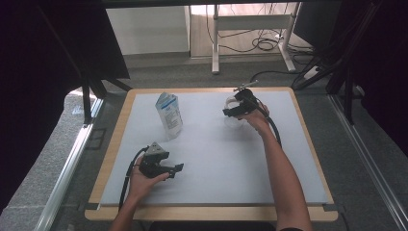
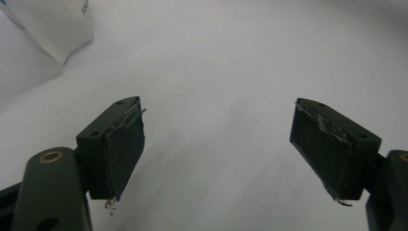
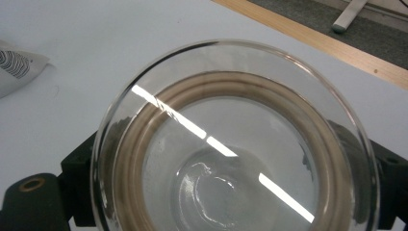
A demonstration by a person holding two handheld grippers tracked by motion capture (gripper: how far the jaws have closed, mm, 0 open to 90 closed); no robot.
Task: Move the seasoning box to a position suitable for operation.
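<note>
A clear wide-mouthed glass jar (image 1: 232, 103) with a tan band inside its wall stands on the white mat at the back right. My right gripper (image 1: 230, 110) reaches around it from the right. In the right gripper view the glass jar (image 3: 231, 144) spans the whole gap of the right gripper (image 3: 231, 202). The black jaws flank its walls closely, and I see no pad pressing on the glass. My left gripper (image 1: 178, 168) rests low near the front left. In its own view the left gripper (image 2: 216, 144) is open with nothing between its pads.
A white pouch (image 1: 169, 115) with blue print stands upright at the back left of the white mat (image 1: 216, 159); its corner shows as pouch (image 2: 53, 24) and pouch (image 3: 14, 67). The wooden table edge (image 3: 312, 38) runs just beyond the jar. Desk legs and cables lie on the floor behind.
</note>
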